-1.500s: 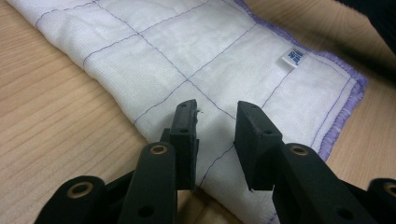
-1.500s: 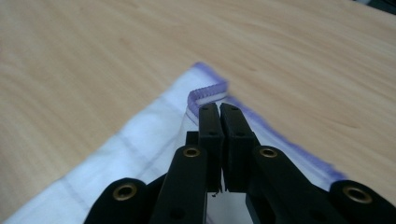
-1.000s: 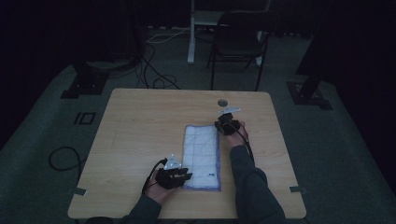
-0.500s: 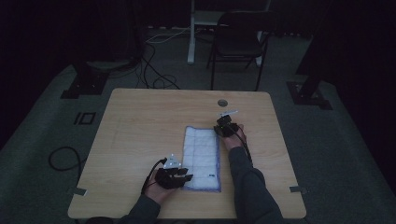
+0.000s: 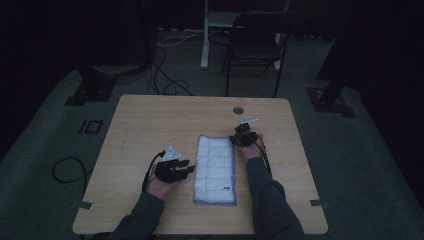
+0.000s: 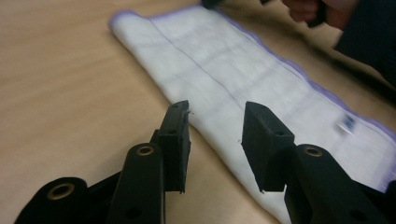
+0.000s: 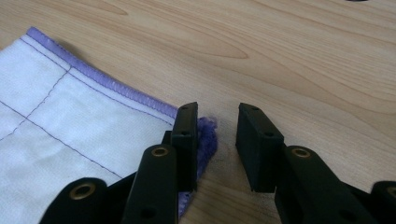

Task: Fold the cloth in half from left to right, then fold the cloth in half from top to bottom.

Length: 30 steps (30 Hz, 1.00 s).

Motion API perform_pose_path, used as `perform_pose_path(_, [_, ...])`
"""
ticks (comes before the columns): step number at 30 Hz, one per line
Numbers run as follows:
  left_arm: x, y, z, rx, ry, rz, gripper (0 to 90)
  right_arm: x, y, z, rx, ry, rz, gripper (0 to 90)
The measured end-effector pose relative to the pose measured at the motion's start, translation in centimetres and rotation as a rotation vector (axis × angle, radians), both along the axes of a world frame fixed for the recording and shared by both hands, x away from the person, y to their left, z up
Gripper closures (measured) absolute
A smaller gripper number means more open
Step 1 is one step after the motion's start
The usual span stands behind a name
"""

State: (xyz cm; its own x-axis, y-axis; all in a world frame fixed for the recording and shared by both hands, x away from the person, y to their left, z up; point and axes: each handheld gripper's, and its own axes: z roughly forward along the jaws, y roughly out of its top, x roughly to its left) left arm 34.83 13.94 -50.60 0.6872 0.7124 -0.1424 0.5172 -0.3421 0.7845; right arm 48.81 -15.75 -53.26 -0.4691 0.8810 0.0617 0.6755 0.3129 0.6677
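My right fingers (image 7: 187, 135) have just been opening, the cloth (image 5: 216, 167) corner beside one; my left fingers (image 6: 175, 140) part, empty, over its edge. Flat on the surface (image 5: 150, 125), its fringe might snag and unfold.

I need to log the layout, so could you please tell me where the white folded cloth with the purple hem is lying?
In the high view, the white folded cloth with the purple hem lies flat on the wooden table, right of centre, between the two hand-held grippers.
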Motion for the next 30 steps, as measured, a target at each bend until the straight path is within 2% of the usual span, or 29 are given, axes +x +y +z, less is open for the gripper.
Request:
perform_pose_path(6, [2.9, 0.2, 0.1, 0.015, -0.009, 0.054, 62.0, 0.0, -0.1, -0.1, 0.004, -0.003, 0.006, 68.8])
perform_pose_path(10, [4.2, 0.5, 0.4, 0.012, -0.015, 0.078, 62.0, 0.0, -0.1, -0.1, 0.004, -0.003, 0.005, 68.6])
perform_pose_path(18, [6.1, 0.3, 0.4, 0.027, -0.021, 0.095, 61.7, 0.0, -0.2, -0.1, 0.004, -0.002, 0.007, 68.4])
perform_pose_path(25, [8.0, -0.8, -0.7, 0.059, -0.023, 0.102, 59.8, 0.0, -0.2, -0.1, 0.007, -0.003, 0.007, 68.2])
perform_pose_path(30, [9.0, -1.4, -0.9, 0.064, -0.023, 0.110, 59.2, 0.0, -0.2, -0.1, 0.008, -0.003, 0.005, 68.1])
